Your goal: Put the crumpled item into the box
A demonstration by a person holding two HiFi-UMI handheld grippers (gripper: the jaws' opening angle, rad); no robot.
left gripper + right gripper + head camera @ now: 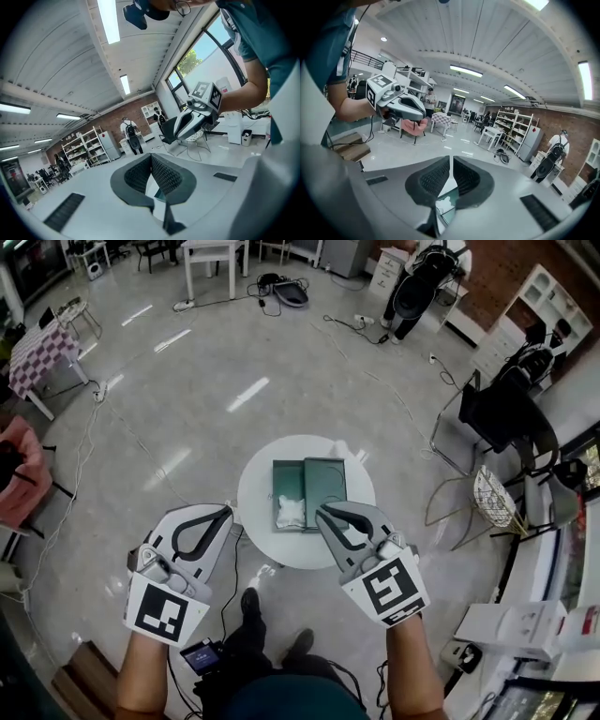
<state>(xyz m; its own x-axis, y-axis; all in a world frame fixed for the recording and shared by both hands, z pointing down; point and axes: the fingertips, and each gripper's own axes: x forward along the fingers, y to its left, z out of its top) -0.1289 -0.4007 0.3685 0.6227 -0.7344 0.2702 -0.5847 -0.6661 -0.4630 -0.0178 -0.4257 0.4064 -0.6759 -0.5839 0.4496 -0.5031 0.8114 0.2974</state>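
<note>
floor [234, 362]: polished, glossy, pale grey, mirrored the lamps
round table [258, 521]: white, smooth, matt
box [323, 479]: dark green, smooth, slight sheen; card or plastic, could not tell
crumpled item [290, 512]: white, creased, matt; paper or cloth, unclear
left gripper [225, 512]: pale grey plastic shell, smooth, low sheen
right gripper [323, 512]: same smooth plastic shell
pads [166, 176]: dark, matt, ribbed grid, looked like rubber
marker cube [389, 592]: matt black-and-white print
wall at 1 o'clock [506, 268]: rough red brick
tablecloth at 10 o'clock [37, 348]: checked cloth
chair at 3 o'clock [492, 498]: thin metal wire
</note>
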